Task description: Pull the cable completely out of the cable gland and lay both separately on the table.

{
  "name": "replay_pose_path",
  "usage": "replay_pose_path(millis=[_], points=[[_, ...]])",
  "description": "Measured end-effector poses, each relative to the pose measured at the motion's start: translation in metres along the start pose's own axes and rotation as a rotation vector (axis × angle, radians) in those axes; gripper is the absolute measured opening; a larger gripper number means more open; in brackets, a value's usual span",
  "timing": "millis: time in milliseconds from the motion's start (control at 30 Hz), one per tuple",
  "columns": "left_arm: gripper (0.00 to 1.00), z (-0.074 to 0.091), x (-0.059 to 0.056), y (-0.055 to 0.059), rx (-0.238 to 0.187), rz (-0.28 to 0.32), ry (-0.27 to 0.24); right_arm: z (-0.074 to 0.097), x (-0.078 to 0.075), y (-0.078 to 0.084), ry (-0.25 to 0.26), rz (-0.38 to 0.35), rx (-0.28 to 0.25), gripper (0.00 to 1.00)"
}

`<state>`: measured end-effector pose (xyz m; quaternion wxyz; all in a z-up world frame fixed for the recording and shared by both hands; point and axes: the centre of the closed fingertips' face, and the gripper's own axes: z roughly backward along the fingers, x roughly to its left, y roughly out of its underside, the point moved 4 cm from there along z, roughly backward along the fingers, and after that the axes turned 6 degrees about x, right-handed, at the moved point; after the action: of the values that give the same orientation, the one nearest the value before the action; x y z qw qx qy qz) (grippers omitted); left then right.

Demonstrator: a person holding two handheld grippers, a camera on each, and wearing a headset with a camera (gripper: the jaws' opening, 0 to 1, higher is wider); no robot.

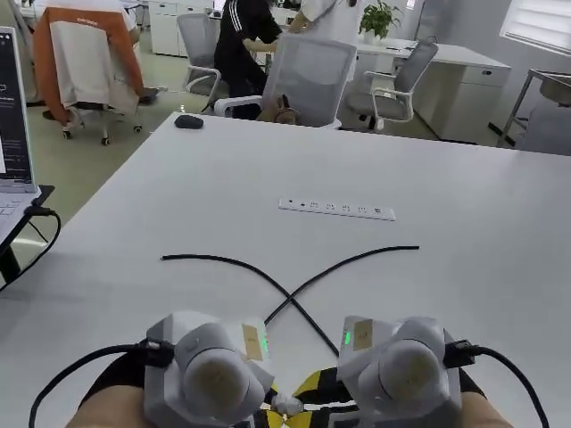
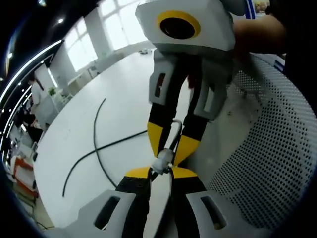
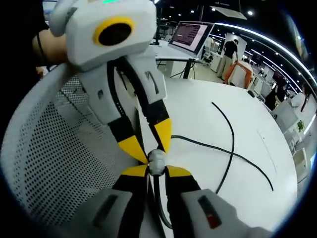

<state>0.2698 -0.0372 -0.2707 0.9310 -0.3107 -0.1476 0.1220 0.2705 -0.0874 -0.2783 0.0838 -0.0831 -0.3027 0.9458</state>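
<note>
two hand-held grippers meet tip to tip at the near edge of a wide white bench (image 1: pixel 446 267), low in the head view. between them sits a small pale cable gland (image 2: pixel 162 161), held in the air just in front of the person and above the white mesh back of a chair (image 2: pixel 267 148).

the left gripper (image 2: pixel 162 173) comes at the gland from one side. its yellow-tipped fingers (image 2: pixel 140 172) are clenched on the gland with barely any gap between them. the right gripper (image 3: pixel 156 172) faces it from the other side. its yellow fingers (image 3: pixel 179 171) are closed in just behind the gland, pinching the black cable (image 3: pixel 157 198). that cable leaves the gland and runs back between them. the cable is still seated in the gland, and neither part lies on the bench.

further out on the bench, two long black cables (image 1: pixel 294 285) lie crossed in an x. one runs back towards the grippers, and i cannot tell whether it is the cable being held. beyond them a narrow white socket strip (image 1: pixel 337 209) sits flat in the bench top. a dark mouse (image 1: pixel 188 122) lies near the far left corner. an open laptop (image 1: pixel 13 125) stands at the left edge. behind the bench there are grey office chairs (image 1: pixel 308 76) and people at other desks (image 1: pixel 241 36).
</note>
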Motion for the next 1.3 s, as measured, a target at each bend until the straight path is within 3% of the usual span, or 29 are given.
replay_pose_path(millis=[67,100,133,167,200,233,267,333,433,533,700,933,1100,1233,1300], points=[[0.05,0.002,0.001,-0.003,-0.02,0.008,0.007,-0.001,-0.005,0.009,0.031,0.009,0.063,0.14],[0.05,0.004,0.001,-0.002,-0.024,0.042,0.009,-0.002,-0.005,0.011,0.028,0.005,0.072,0.14],[0.03,0.004,0.002,-0.003,-0.034,0.032,0.01,-0.001,-0.003,0.008,0.012,0.006,0.052,0.09],[0.03,0.003,0.001,-0.003,-0.045,0.06,0.019,-0.001,0.0,0.004,-0.01,0.019,0.024,0.02],[0.03,0.001,0.0,-0.001,-0.039,0.063,0.023,0.0,0.005,0.0,-0.032,-0.004,-0.015,0.0],[0.03,0.0,0.001,0.001,-0.028,0.055,0.016,-0.001,0.007,0.0,-0.044,-0.003,-0.013,0.0],[0.03,0.0,0.006,0.005,0.001,0.041,-0.021,-0.002,0.002,0.006,-0.002,-0.019,0.035,0.0],[0.03,0.001,0.01,0.006,-0.003,0.071,-0.03,0.001,-0.014,0.017,0.095,0.023,0.106,0.0],[0.03,0.003,0.017,0.007,-0.006,0.1,-0.044,0.002,-0.018,0.019,0.087,-0.084,0.081,0.0],[0.03,0.0,0.015,0.008,0.006,0.101,-0.036,0.0,-0.019,0.024,0.081,-0.069,0.11,0.0],[0.03,-0.006,0.008,0.009,0.029,0.057,0.009,-0.006,-0.008,0.025,0.026,-0.015,0.147,0.0],[0.03,-0.012,0.006,0.013,0.054,0.054,0.047,-0.013,0.001,0.039,-0.052,-0.031,0.223,0.0],[0.06,-0.01,0.008,0.015,0.068,0.051,0.044,-0.018,0.001,0.044,-0.098,-0.047,0.264,0.04],[0.08,-0.009,0.009,0.016,0.066,0.066,0.04,-0.021,0.003,0.047,-0.176,-0.055,0.285,0.08],[0.11,-0.009,0.009,0.018,0.071,0.066,0.041,-0.024,0.002,0.05,-0.219,-0.094,0.308,0.11]])
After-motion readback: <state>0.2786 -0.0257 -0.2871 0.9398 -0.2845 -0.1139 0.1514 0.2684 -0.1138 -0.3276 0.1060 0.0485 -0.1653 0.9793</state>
